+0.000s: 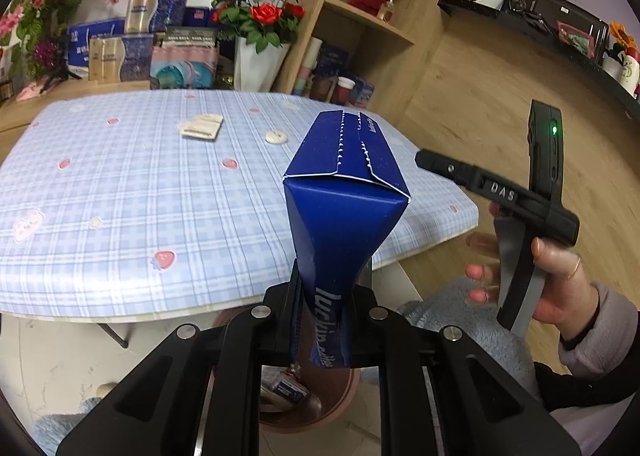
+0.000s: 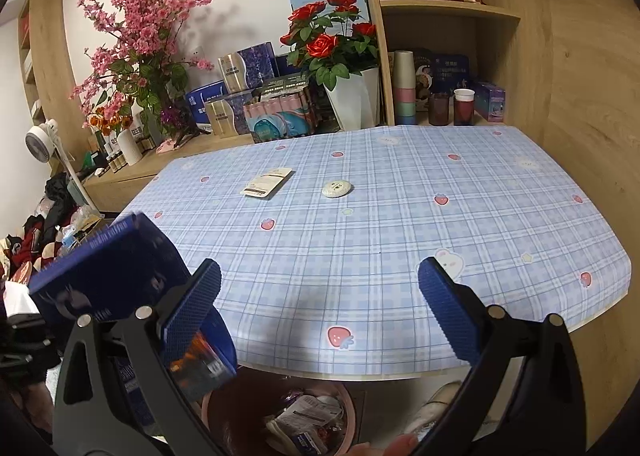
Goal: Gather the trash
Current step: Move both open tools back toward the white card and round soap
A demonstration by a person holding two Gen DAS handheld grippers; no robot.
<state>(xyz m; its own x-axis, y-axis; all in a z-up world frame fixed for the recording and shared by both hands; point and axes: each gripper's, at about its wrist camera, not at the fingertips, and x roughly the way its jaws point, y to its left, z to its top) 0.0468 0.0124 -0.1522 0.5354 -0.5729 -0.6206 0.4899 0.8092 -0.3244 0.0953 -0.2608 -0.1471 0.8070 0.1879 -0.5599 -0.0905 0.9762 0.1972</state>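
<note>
Pinched at its lower, squashed end between the jaws of the left gripper (image 1: 320, 320), the blue coffee carton (image 1: 346, 192) stands up out of the grip with its long axis running away from the camera and upward, its folded, perforated top end pointing toward the far side of the table (image 1: 120, 184). It hangs past the near edge of the table, roughly above the pink bin (image 2: 280, 412) on the floor, which already holds crumpled wrappers and a small box. The right gripper (image 2: 320, 296) has its jaws spread wide with nothing between them, aimed across the table; seen from the left wrist it is held off to the side, near the carton but apart from it. Two pieces of trash remain on the checked cloth, well apart from both grippers: a flat paper tag (image 2: 267, 183) and, just beside it, a round white disc (image 2: 337, 188). The likely risk is in the drop. The carton is tall and held only by one crushed end, so on release it could tip sideways, strike the bin rim or the table edge and land on the floor, especially if the jaws open while it is not squarely over the mouth. The thin card could also slip out early, since the grip is narrow.
</note>
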